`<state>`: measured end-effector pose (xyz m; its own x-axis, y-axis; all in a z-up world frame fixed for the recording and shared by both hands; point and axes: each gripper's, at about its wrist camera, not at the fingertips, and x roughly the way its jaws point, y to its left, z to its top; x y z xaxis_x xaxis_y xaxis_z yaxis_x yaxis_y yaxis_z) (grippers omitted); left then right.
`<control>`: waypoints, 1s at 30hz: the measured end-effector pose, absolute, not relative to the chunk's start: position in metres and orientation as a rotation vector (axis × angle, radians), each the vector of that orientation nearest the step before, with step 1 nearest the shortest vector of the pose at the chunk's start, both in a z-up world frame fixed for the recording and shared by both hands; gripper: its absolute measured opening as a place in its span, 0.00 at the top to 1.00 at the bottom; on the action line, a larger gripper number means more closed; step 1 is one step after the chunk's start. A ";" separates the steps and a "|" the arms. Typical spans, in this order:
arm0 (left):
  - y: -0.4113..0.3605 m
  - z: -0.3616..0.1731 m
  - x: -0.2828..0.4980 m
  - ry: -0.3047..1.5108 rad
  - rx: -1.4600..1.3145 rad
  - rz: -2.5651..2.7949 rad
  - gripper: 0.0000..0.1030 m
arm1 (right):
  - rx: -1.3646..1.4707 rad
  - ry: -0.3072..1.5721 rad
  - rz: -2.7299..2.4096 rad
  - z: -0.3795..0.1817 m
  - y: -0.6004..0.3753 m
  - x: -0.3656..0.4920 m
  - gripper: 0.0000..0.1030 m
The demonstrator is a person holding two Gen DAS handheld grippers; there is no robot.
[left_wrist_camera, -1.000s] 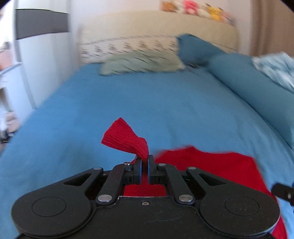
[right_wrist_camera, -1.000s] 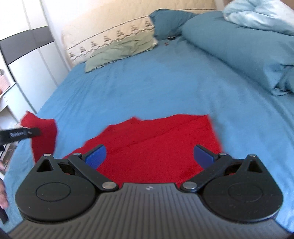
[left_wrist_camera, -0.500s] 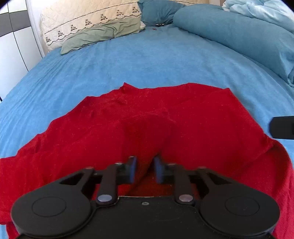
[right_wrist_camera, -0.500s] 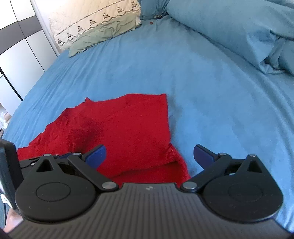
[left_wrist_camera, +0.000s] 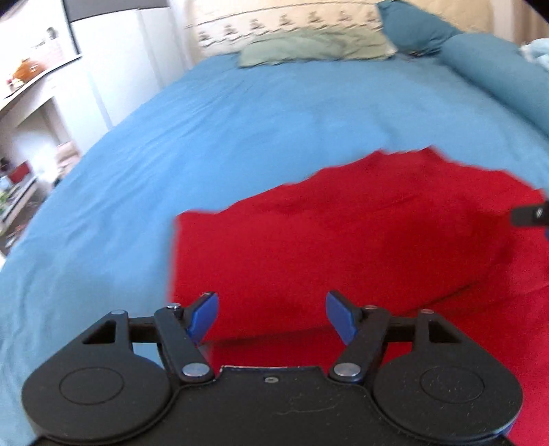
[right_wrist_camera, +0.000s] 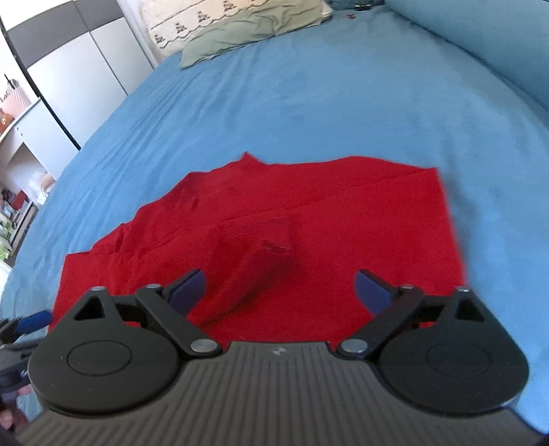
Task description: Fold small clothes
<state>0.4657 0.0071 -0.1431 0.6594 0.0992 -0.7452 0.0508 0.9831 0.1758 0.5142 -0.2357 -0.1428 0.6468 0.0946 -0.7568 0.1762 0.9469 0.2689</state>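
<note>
Red knit garment (left_wrist_camera: 360,240), spread flat on blue bed sheet (left_wrist_camera: 223,130), filling lower right of left wrist view. Left edge straight and folded, far edge ragged against the sheet. Left hand-held gripper (left_wrist_camera: 272,317) low over the near part of the cloth, jaws spread wide, blue pads (left_wrist_camera: 206,314) well apart, nothing between them. Whether pads touch the fabric: cannot tell. Tip of right hand-held gripper (left_wrist_camera: 530,216) poking in from the right edge, over the red cloth. Green pillow (left_wrist_camera: 308,49) and patterned cream headboard (left_wrist_camera: 284,24) at the far end of the bed, teal pillow (left_wrist_camera: 415,31) beside them. White wardrobe (left_wrist_camera: 113,68) to the left.

From right wrist view: same red knit garment (right_wrist_camera: 308,219) lying in the middle of blue bed sheet (right_wrist_camera: 308,103), a folded sleeve forming a raised ridge near its centre. Right hand-held gripper (right_wrist_camera: 279,288) above the near edge, jaws fully parted, blue pads (right_wrist_camera: 372,286) on either side of the ridge, gripping nothing. Part of left hand-held gripper (right_wrist_camera: 32,320) visible at lower left edge, just beside the garment's left corner. Green pillow (right_wrist_camera: 247,34) far up the bed, white wardrobe (right_wrist_camera: 75,58) at upper left.
</note>
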 end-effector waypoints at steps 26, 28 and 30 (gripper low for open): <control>0.052 -0.176 0.473 0.868 0.163 0.089 0.27 | 0.186 0.708 -0.097 -0.067 -0.199 0.554 0.80; 0.055 -0.175 0.478 0.866 0.146 0.119 0.27 | 0.168 0.661 -0.123 -0.047 -0.213 0.551 0.80; 0.060 -0.174 0.482 0.879 0.131 0.146 0.25 | 0.141 0.633 -0.173 -0.038 -0.230 0.545 0.81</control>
<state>0.4816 0.0596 -0.1741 0.6293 0.1804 -0.7560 -0.0730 0.9821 0.1736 0.5454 -0.2301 -0.0383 0.7924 -0.1176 -0.5986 0.2033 0.9761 0.0774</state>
